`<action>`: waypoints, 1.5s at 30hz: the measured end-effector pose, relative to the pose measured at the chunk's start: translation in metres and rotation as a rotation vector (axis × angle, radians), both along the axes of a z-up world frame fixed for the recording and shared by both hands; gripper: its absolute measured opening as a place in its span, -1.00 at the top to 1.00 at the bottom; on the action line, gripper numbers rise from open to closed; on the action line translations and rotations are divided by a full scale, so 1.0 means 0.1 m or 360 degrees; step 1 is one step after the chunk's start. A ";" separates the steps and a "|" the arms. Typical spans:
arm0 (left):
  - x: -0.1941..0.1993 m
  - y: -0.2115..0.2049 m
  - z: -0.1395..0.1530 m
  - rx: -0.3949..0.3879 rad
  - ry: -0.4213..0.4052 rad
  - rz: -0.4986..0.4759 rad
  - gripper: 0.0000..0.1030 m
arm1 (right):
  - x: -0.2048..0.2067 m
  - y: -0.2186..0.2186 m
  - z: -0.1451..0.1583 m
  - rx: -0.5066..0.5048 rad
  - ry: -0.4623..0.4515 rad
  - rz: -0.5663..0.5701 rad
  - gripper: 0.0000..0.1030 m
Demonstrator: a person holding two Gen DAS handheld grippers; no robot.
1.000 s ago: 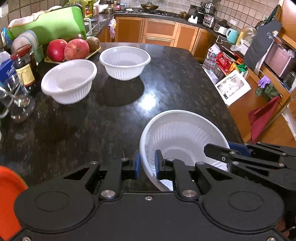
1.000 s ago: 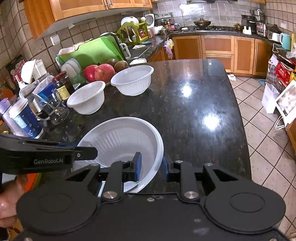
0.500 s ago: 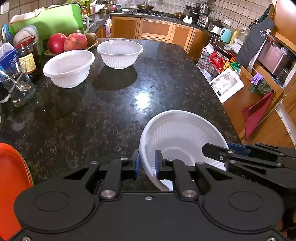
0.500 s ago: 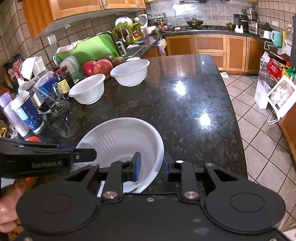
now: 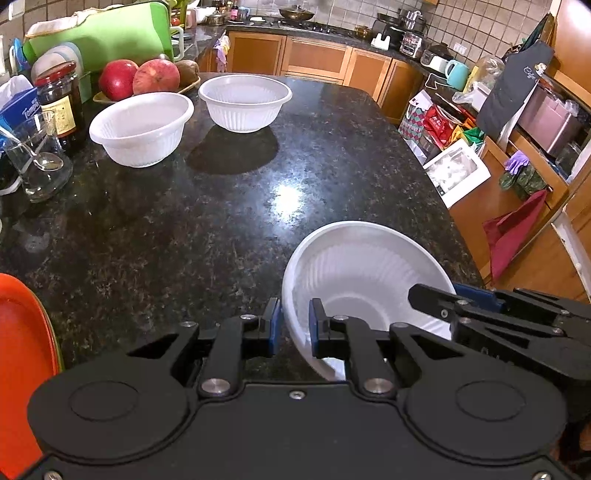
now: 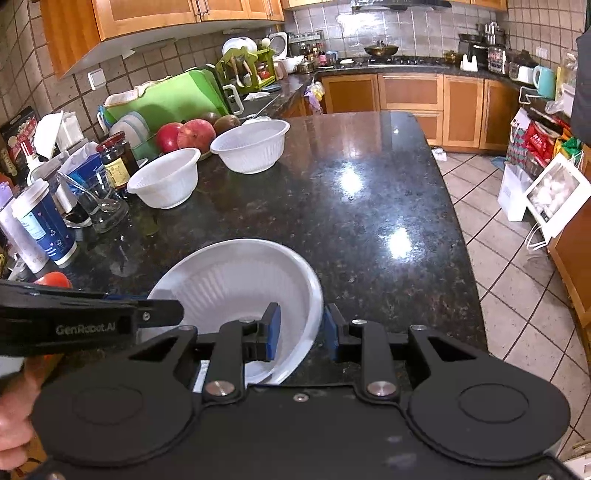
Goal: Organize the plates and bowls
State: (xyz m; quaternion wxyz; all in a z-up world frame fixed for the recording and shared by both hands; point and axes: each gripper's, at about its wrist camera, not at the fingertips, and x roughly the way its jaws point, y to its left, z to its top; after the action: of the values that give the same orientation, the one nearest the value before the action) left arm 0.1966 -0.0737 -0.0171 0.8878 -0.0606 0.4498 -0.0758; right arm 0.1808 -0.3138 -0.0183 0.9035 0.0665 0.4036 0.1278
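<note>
A large white bowl (image 5: 369, 273) is held above the near edge of the dark granite counter (image 5: 221, 206). My left gripper (image 5: 293, 325) is shut on its left rim. My right gripper (image 6: 301, 332) is shut on its right rim; the bowl also shows in the right wrist view (image 6: 240, 284). Each gripper shows in the other's view. Two smaller white ribbed bowls stand at the far left of the counter, one nearer (image 5: 142, 127) and one farther (image 5: 245, 101). An orange plate (image 5: 22, 354) lies at the near left edge.
Along the left side stand a glass with a spoon (image 5: 37, 166), a dark jar (image 5: 61, 99), a blue paper cup (image 6: 42, 225), a tray of red fruit (image 5: 140, 79) and a green cutting board (image 5: 99, 35). The counter's right edge drops to a tiled floor (image 6: 517, 258).
Both grippers have pulled back and risen a little with the large bowl between them. The far bowls look smaller and more of the orange plate shows.
</note>
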 end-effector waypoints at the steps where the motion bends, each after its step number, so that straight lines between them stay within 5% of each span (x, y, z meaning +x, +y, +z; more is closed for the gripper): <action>1: 0.00 0.00 0.01 0.0000 -0.0003 0.0001 0.61 | 0.00 -0.01 0.00 0.0002 -0.0001 0.0000 0.44; 30: -0.15 0.30 0.29 -0.0014 -0.0127 0.0096 0.61 | -0.01 0.00 0.21 0.0074 -0.0144 -0.0049 0.42; 45: -0.17 0.91 0.56 0.0004 -0.0241 0.0086 0.61 | -0.19 0.51 0.63 0.0100 -0.0212 0.0016 0.38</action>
State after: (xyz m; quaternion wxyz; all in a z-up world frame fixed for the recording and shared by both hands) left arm 0.1797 0.0174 0.0387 0.9212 -0.0656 0.3796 -0.0557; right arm 0.1621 -0.2629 0.0447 0.9252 0.0841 0.3386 0.1489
